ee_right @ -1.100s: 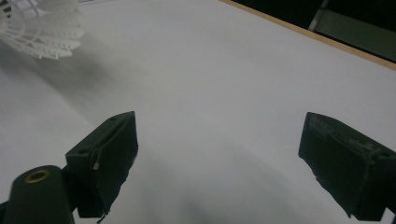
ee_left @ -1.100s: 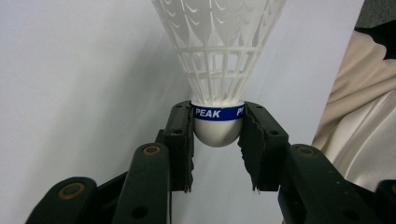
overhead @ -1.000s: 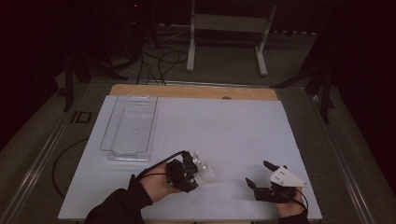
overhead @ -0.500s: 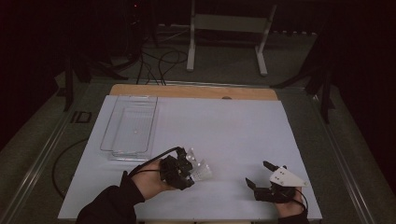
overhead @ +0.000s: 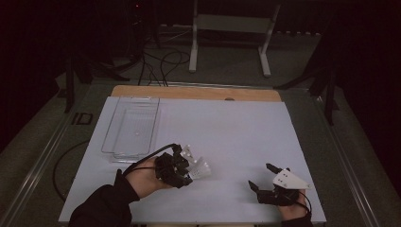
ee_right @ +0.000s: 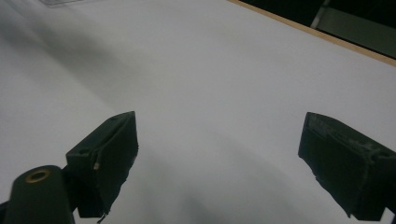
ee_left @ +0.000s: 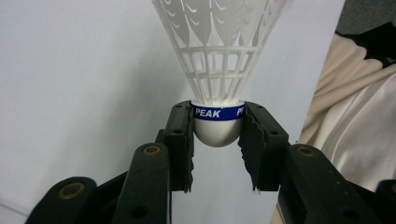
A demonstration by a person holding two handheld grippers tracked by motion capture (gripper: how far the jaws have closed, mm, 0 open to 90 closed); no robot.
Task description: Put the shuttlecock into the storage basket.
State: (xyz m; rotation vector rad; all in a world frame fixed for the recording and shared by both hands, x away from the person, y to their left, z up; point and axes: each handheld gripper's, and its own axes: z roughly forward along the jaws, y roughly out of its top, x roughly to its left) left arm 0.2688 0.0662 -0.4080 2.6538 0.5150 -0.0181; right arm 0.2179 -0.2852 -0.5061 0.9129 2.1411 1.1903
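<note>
Surroundings: dark room, cables and a pale metal stand on the floor beyond the counter, which carries a white sheet over a wooden board.

High view, container: clear rectangular plastic tray, lying at the far left of the sheet, nothing seen in it.

High view, left gripper: black, in the person's left hand, near the front edge of the sheet, just this side of the tray's near end and a little to its right.

High view, object: white plastic shuttlecock with rounded cork and blue band, projecting from the left fingers toward the right of the counter.

High view, right gripper: at the front right corner, well apart from shuttlecock and tray; fingers spread wide.

Left gripper view, grasp: both fingers clenched on the cork of the shuttlecock, one pad on each side of the blue band.

Left gripper view, orientation: long axis in line with the fingers; cork toward the gripper body, skirt flaring away from it.

Right gripper view: fingers released, nothing between them, bare white sheet beneath.

Judgement: the left hand is the nearer to the tray, which lies beyond and to its left. A transfer would likely need the skirt end swung toward the tray.
</note>
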